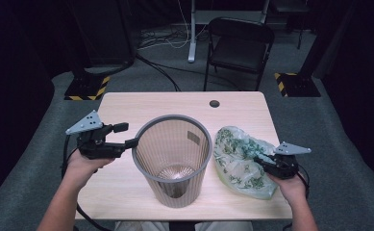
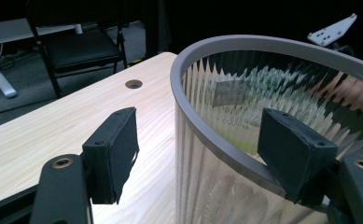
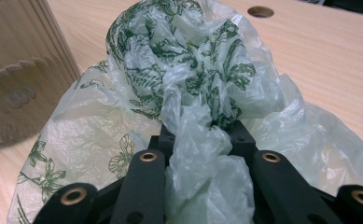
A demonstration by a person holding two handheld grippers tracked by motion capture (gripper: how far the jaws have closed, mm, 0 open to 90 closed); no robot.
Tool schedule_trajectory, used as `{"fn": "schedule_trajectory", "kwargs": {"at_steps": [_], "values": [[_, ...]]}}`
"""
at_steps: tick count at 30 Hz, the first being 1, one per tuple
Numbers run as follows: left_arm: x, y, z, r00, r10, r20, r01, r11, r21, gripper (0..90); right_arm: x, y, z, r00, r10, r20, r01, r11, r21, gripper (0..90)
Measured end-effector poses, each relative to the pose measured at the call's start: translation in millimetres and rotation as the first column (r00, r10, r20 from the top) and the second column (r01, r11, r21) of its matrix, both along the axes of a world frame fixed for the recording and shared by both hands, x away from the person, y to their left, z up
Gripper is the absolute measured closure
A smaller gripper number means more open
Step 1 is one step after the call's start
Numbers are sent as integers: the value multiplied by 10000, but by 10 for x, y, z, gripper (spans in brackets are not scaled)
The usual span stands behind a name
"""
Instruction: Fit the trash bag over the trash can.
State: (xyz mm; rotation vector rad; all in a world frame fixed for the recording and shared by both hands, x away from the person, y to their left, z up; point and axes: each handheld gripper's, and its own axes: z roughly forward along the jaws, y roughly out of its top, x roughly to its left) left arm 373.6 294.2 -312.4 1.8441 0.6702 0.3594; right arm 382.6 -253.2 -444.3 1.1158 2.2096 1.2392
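Note:
A grey, ribbed, see-through waste bin [image 1: 172, 117] stands upright in the middle of the table. My left gripper [image 1: 126, 135] is at its left rim, open. In the left gripper view one pad [image 2: 116, 149] stands outside the wall with a gap, and the other pad [image 2: 293, 149] is inside, against the bin's rim [image 2: 226, 44]. A thin white plastic bag with a green leaf print [image 1: 237, 159] lies crumpled to the right of the bin. My right gripper [image 1: 264, 161] is shut on a bunched fold of the bag [image 3: 193, 60], which wells up through the right gripper [image 3: 202, 135].
The light wooden table [image 1: 127, 103] has a round cable hole [image 1: 214, 103] at the back. A black folding chair [image 1: 240, 45] stands behind it on the grey carpet. Stand bases with yellow-black stripes [image 1: 86, 86] sit at the back left and right.

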Motion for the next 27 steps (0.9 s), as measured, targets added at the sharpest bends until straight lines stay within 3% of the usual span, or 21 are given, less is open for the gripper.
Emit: {"fn": "schedule_trajectory", "kwargs": {"at_steps": [8,21,27], "values": [[39,-25,-20,9999,-117,5,117,9998,155,286,-15,72,269,9998,171,109,-167,9994,-311,737],[34,-73,-43,9999,-130,6,130,9997,226,286,-45,2,581,9988,436,220,-448,9972,591,736],[38,-83,-26,10000,-96,-1,96,9996,262,287,-81,-61,680,9983,498,294,-516,9965,659,736]]}}
